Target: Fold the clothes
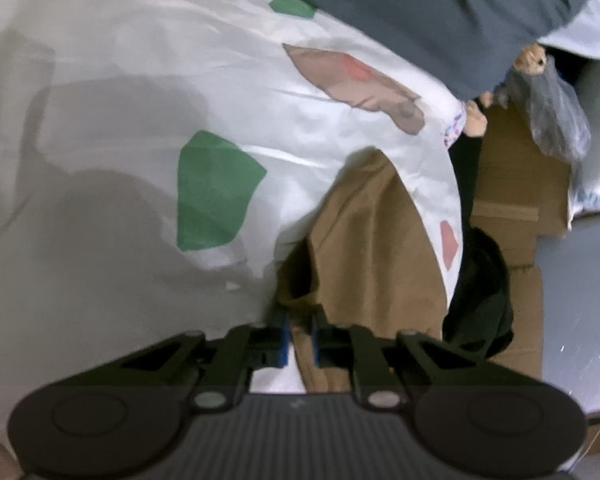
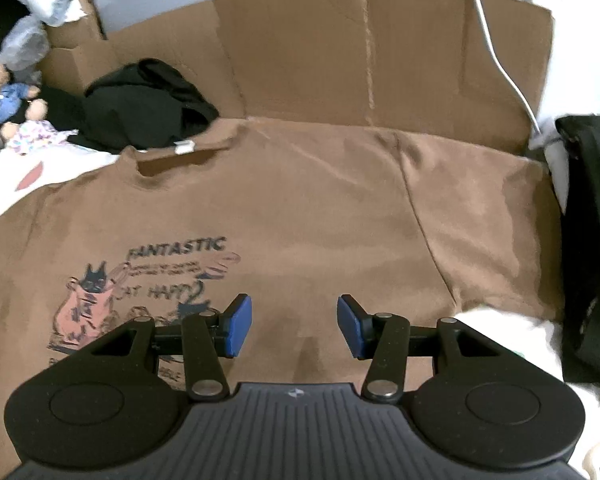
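Brown cloth sits pinched between the nearly closed blue pads of the left claw [image 1: 299, 338], probably a sleeve of the brown T-shirt [image 2: 284, 208], gripped so it can be folded inward. Over the shirt's lower front, the right claw [image 2: 294, 330] hovers half open, holding nothing. Spread print-up on a white patterned bedsheet [image 1: 120, 120], the shirt reaches the flattened cardboard box [image 2: 340, 52], which carries only a black garment [image 2: 148, 104].

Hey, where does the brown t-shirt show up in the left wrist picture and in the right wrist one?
Left wrist: brown t-shirt, a folded part at lower centre, pinched in the left gripper.
Right wrist: spread flat across the middle, print at lower left.
Shared landmark: the teddy bear, upper right in the left view, far left in the right.
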`<control>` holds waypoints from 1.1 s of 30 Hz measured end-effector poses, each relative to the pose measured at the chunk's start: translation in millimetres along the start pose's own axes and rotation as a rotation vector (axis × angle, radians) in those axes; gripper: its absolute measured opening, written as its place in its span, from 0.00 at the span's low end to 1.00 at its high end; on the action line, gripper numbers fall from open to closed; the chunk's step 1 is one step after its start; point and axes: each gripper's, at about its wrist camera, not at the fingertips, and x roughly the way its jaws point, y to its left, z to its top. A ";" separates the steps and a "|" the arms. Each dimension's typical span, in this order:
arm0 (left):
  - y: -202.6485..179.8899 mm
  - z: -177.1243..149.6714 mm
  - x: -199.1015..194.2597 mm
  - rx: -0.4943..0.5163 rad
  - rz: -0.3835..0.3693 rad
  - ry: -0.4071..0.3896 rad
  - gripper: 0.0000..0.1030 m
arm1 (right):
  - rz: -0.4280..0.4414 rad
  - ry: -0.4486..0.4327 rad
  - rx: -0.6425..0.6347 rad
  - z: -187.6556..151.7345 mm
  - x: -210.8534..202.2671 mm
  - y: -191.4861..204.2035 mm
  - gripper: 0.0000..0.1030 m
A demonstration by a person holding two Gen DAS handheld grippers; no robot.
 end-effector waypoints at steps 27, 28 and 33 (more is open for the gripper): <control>-60.4 10.2 -16.8 0.333 -0.090 0.061 0.09 | 0.626 0.147 -0.430 5.2 68.5 235.7 0.16; -59.6 11.2 -17.1 0.332 -0.087 0.063 0.09 | 0.635 0.149 -0.433 5.5 70.3 241.7 0.16; -55.4 16.2 -16.7 0.328 -0.080 0.079 0.09 | 0.681 0.163 -0.438 7.4 84.3 271.0 0.16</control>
